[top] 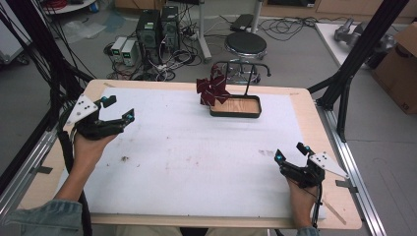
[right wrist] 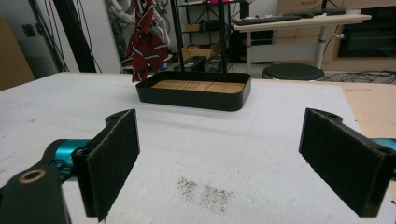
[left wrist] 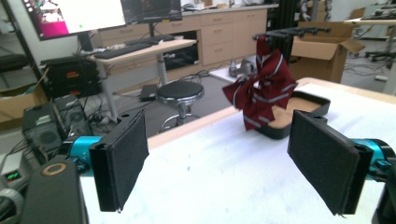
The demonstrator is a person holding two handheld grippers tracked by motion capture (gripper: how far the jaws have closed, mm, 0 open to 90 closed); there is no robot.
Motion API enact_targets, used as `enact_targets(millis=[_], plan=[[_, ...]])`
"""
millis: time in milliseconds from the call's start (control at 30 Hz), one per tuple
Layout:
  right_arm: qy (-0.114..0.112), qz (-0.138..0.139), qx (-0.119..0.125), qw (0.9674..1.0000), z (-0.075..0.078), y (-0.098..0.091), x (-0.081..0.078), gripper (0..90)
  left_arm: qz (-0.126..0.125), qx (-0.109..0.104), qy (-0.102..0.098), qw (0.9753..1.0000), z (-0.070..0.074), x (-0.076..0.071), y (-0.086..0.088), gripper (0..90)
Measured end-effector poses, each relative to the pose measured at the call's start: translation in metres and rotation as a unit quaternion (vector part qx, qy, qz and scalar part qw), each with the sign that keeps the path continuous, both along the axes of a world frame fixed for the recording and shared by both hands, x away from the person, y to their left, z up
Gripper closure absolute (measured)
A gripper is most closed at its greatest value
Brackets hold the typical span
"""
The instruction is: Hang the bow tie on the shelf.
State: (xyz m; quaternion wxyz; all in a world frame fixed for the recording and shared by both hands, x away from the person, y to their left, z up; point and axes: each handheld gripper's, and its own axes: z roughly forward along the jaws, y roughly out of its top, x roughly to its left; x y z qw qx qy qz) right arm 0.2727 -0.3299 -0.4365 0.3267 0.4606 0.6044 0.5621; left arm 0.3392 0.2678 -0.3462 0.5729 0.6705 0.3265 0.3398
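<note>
The right gripper (right wrist: 233,154) hangs with its jaws spread wide over the white table cover (right wrist: 196,140), facing a black wooden-floored tray (right wrist: 194,95) and a striped dark red tie (right wrist: 144,49) draped from the stand above.

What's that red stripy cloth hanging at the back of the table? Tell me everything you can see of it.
The red cloth looks like a dark red necktie with thin pale diagonal stripes, of soft woven fabric. It hangs bunched and folded from the top bar of a black stand, its lower end reaching down by the left end of the stand's black tray, which has a wooden floor. It sits at the far middle of the white-covered table. Both grippers are well away from it.
</note>
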Motion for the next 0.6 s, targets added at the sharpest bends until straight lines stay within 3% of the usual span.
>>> enact_targets(millis=[167,467,600], plan=[[-0.002,0.001,-0.002,1.0,0.0,-0.001,0.0,11.3,0.013,0.012,0.009,0.9998,-0.016,-0.016,0.006,19.9],[0.0,0.0,0.0,1.0,0.0,0.0,0.0,11.3,0.045,0.001,0.021,0.9988,-0.044,-0.037,0.016,19.5],[-0.002,0.0,-0.001,1.0,0.0,0.0,0.0,11.3,0.054,0.009,0.027,0.9981,-0.053,-0.043,0.017,19.4]])
